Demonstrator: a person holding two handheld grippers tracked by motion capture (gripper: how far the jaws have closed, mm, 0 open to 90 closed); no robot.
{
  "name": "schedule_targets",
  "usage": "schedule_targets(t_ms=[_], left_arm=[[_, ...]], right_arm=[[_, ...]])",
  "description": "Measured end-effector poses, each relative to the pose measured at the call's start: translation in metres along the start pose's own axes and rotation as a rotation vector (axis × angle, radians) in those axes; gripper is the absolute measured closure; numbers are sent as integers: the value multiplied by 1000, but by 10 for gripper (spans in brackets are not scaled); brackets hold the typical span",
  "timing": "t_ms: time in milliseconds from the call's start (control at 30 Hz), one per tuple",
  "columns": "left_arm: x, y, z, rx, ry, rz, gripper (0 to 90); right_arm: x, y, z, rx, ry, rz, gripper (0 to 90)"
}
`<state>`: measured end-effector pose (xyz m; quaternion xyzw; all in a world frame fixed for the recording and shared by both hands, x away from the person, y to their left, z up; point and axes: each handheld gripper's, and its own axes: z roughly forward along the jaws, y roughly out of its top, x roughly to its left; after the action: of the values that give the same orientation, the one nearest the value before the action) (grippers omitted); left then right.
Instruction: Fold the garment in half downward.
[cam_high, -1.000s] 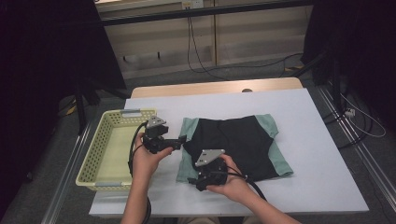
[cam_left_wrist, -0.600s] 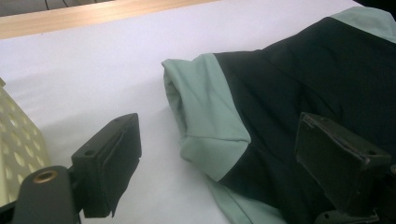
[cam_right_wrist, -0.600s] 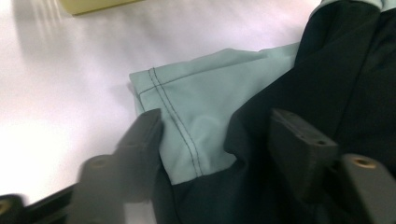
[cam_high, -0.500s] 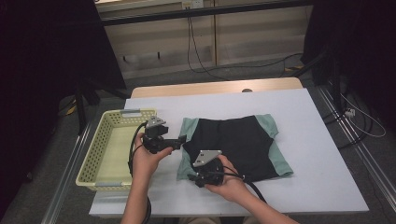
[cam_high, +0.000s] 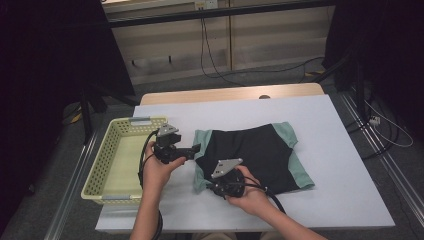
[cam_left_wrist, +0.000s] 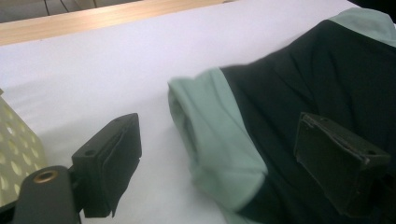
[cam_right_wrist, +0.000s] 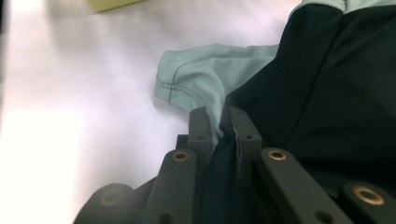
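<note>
right gripper (cam_right_wrist: 218, 122): jaws just closing, now clamped on near hem of T-shirt (cam_high: 250, 152) | left gripper (cam_left_wrist: 219, 154): jaws wide apart, straddling mint sleeve (cam_left_wrist: 210, 135), no contact | shirt flat, part-folded, on white table (cam_high: 340, 150); near edge gripped, fold and basket (cam_high: 107, 165) transfer left | soft knit, black body, mint trim; perforated yellow plastic basket
</note>
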<state>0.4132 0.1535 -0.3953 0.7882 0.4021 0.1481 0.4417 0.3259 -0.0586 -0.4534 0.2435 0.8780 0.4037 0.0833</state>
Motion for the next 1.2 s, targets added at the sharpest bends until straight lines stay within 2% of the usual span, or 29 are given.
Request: schedule_targets(t_ms=[67,133,200,300,400,500,567,633,733,800,833,900,933,1067,1133,1200], left_arm=[[0,-1,1,2,2,-4,153],[1,-1,1,5,4,-6,152],[0,-1,1,5,4,-7,153],[1,-1,0,5,3,-9,153],[1,-2,0,3,3,-14,153],[1,-2,0,5,2,-15,152],[1,-1,0,4,-1,-14,152],[1,-1,-1,-2,0,-17,152],[1,-1,-1,-4,3,-17,152],[1,-1,-1,-4,8,-17,152],[1,-1,-1,0,16,-9,152],[1,-1,0,0,21,-13,152],[1,-1,0,0,21,-15,152],[1,0,0,-8,26,-21,152],[2,1,0,-8,30,-26,152],[1,0,0,-9,39,-31,152]], right_arm=[[0,-3,-5,-19,13,8,799],[0,-5,-6,-28,20,15,687],[0,-4,-7,-45,-7,6,524],[3,0,-7,-79,-32,-2,372],[5,4,-3,-89,-43,-10,294],[8,4,6,-51,-46,-33,275],[8,3,12,-20,-78,-47,314],[7,1,15,-12,-106,-63,366],[6,1,15,-23,-141,-40,518],[3,1,14,-20,-175,-48,681],[1,1,13,-23,-184,-40,723],[-3,1,12,-37,-164,11,784],[-5,1,11,-40,-143,17,798],[-6,0,5,-48,-110,16,823],[-4,0,0,-56,-96,0,827],[-1,-3,-4,-50,-61,-18,828]])
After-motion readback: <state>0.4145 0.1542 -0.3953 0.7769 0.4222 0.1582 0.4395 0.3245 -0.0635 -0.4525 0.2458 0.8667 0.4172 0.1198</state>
